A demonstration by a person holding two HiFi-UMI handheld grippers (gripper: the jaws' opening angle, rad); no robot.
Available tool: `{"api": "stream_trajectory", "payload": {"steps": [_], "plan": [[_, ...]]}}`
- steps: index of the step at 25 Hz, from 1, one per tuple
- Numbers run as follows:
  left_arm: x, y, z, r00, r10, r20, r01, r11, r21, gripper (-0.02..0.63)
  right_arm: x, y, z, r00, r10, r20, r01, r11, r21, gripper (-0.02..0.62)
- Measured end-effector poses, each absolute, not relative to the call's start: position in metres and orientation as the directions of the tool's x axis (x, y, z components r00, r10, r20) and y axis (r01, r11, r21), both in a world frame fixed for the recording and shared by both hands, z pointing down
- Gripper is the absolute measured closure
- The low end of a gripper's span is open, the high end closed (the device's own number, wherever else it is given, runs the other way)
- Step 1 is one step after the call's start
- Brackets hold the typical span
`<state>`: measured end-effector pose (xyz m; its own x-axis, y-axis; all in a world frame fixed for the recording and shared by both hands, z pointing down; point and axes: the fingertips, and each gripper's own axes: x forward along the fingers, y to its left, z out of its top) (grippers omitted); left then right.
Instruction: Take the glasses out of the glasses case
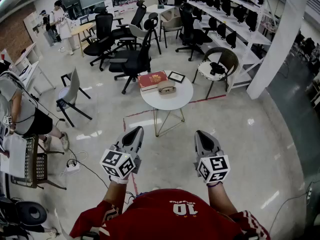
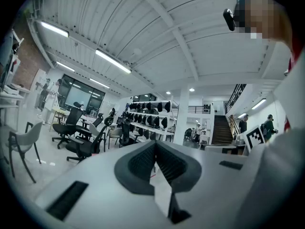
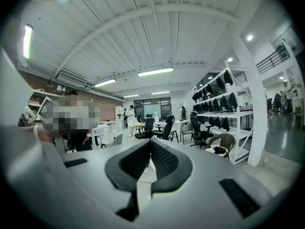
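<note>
Glasses case (image 1: pixel 166 88) sits shut on the round white table (image 1: pixel 170 105), between a red book (image 1: pixel 152 80) and a small picture frame (image 1: pixel 176 76). Both grippers are held well short of the table. The left gripper (image 1: pixel 135 130) has its jaws together at the tips with nothing between them, and the right gripper (image 1: pixel 201 134) is the same, jaws closed and empty.

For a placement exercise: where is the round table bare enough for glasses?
Bare: near half of the round white table, before the tan oval glasses case. Crowded: far rim, with red book and black picture frame.
</note>
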<state>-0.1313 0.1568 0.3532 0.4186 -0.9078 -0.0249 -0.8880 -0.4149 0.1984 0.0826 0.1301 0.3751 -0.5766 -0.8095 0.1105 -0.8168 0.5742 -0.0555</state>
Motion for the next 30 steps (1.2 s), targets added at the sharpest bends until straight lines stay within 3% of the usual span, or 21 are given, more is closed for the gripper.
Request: {"api": "stream_trajectory", "payload": {"steps": [30], "plan": [[-0.181, 0.148, 0.365, 0.49, -0.871, -0.025, -0.852, -0.485, 0.2, 0.6, 0.03, 0.134, 0.383, -0.509, -0.851, 0.131, -0.86, 0.509, -0.037, 0.577]]}}
